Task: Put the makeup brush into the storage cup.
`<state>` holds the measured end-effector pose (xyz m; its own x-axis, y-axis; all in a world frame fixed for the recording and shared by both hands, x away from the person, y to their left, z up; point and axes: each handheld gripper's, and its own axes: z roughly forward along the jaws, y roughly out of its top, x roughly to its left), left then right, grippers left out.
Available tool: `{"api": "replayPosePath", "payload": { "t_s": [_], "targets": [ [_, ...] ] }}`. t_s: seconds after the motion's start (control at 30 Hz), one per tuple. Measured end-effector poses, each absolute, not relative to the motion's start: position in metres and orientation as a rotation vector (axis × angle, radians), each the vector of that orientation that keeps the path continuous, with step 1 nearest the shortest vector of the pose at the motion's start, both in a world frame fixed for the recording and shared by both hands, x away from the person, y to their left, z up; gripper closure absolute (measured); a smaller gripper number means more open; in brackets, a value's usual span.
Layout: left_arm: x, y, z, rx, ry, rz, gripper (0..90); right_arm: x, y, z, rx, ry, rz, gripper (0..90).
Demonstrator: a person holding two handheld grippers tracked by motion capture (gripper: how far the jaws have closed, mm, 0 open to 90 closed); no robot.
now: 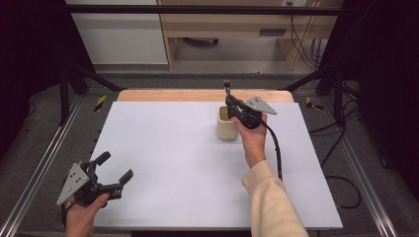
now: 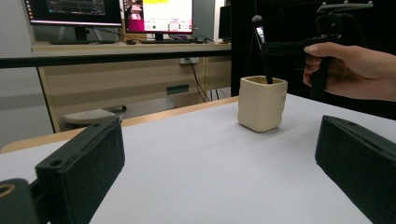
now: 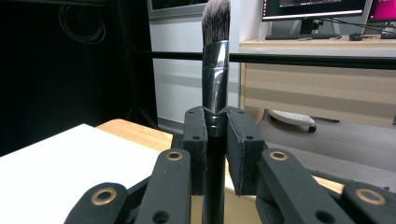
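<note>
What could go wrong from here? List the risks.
1. The brush stands upright, pinched low on its handle by the right gripper, so it might tilt or slip.
2. Its lower end is inside the cup; a sideways pull could tip the cup.
3. The cup sits near the table's far edge, so a nudge could push it off.

No text on the monitors (image 2: 158, 16) is legible.

Bare white table (image 1: 188, 163) lies open; only the cup (image 1: 227, 124) obstructs.
</note>
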<state>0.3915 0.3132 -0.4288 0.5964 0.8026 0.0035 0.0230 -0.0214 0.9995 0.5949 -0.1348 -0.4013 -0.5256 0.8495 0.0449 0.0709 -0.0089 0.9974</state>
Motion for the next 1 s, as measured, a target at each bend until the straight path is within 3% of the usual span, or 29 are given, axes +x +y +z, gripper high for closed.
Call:
{"api": "replayPosePath", "payload": {
  "t_s": [1.0],
  "targets": [
    [0.392,0.313,-0.429,1.481,0.735,0.721,0.9,0.587,-0.14,-0.415,0.971,1.678,1.561,78.8]
  ]
}}
